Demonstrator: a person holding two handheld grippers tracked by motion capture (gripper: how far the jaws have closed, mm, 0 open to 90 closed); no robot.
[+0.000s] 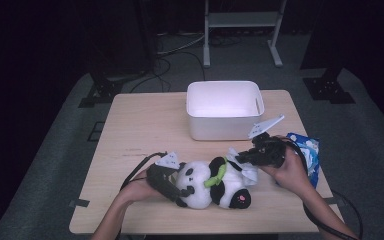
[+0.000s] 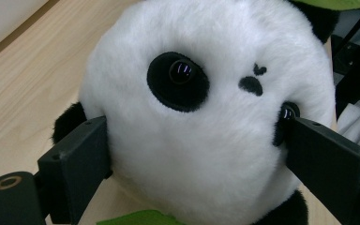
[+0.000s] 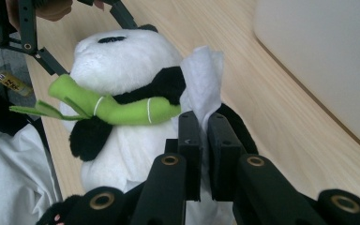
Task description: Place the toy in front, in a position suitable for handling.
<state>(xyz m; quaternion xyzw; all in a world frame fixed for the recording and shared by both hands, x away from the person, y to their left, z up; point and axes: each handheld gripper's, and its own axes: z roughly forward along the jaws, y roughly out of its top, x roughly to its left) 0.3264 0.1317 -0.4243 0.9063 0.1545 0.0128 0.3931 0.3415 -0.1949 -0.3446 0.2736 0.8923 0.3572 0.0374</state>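
Observation:
A black-and-white panda plush (image 1: 215, 186) lies on its back near the front of the wooden table (image 1: 140, 125), hugging a green bamboo stalk (image 1: 217, 174). My left gripper (image 1: 182, 192) comes in from the left and is shut on the panda's head (image 2: 192, 93), one black jaw pressed into each side. From the right, my right gripper (image 1: 240, 159) is shut on a white tissue (image 3: 201, 79). The tissue rests against the panda's body (image 3: 122, 150), just beside the bamboo stalk (image 3: 122, 110).
An open white bin (image 1: 225, 125) stands at the back centre of the table. A blue packet (image 1: 307, 150) lies near the right edge, partly under the right hand. Beyond the table are dark stands and cables on the floor.

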